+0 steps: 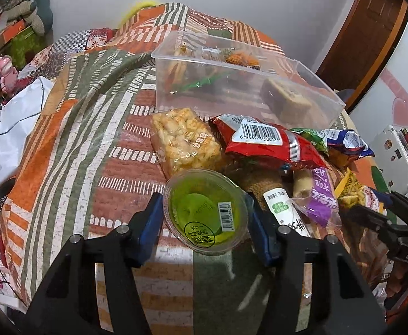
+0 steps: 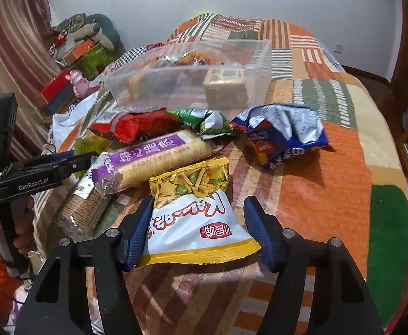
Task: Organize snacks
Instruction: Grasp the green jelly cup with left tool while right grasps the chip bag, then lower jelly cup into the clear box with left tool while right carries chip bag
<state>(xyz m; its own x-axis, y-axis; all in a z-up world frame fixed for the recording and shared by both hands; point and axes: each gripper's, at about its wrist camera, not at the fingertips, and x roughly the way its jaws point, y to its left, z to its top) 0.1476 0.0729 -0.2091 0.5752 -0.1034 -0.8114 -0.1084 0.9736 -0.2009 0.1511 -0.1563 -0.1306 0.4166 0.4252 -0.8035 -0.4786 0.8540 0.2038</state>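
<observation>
Snacks are piled before a clear bin (image 1: 301, 68); the left gripper (image 1: 205, 215) is spread around a green cup (image 1: 205, 212), the right gripper (image 2: 197, 223) around a yellow-white bag (image 2: 195, 217), contact unclear

Both black plastic grippers, left gripper (image 1: 205, 217) and right gripper (image 2: 198, 223), are showing blue ribbed pads (image 1: 148, 223), silver screws (image 2: 287, 233) and white "GenRobot.AI" lettering (image 2: 33, 187).

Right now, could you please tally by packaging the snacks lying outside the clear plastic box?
Crinkly foil bags: 4 (red bag, green bag, blue bag, yellow-and-white bag)
Clear-wrapped packs: 3 (puffed-rice block, purple-labelled cracker roll, brown biscuit roll)
Green plastic jelly cup: 1
Total: 8
</observation>
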